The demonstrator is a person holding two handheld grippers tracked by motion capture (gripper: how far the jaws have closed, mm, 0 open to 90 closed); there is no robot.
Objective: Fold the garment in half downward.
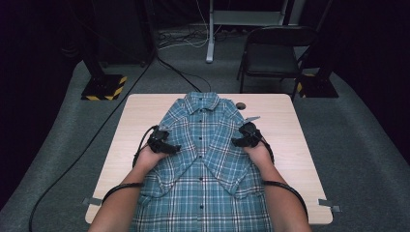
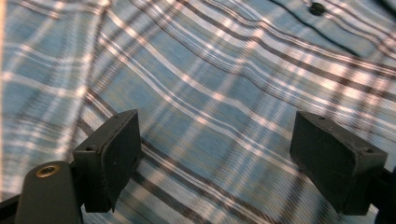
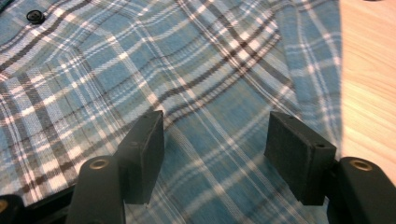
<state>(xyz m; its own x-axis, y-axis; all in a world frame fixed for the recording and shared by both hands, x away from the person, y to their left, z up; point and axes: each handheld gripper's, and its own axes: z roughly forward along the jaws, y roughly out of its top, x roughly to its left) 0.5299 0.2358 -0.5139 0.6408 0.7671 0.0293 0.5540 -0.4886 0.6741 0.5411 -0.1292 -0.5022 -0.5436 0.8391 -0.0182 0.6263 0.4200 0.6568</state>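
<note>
You've got the pale wooden table (image 1: pixel 140 116) under you, and spread across it, collar at the far end, lies the blue-and-white plaid button-up shirt (image 1: pixel 205 145), its sleeves folded in over the front. Your left gripper (image 1: pixel 170 148) hovers over the shirt's left side, jaws apart, nothing but cloth showing between them. Your right gripper (image 1: pixel 238 142) sits over the right side, jaws apart too, nothing pinched. A small dark round object (image 1: pixel 240 105) rests beside the collar.

Probably a lab or studio: black curtains, striped stand bases (image 1: pixel 103 88), floor cables (image 1: pixel 183 38).
</note>
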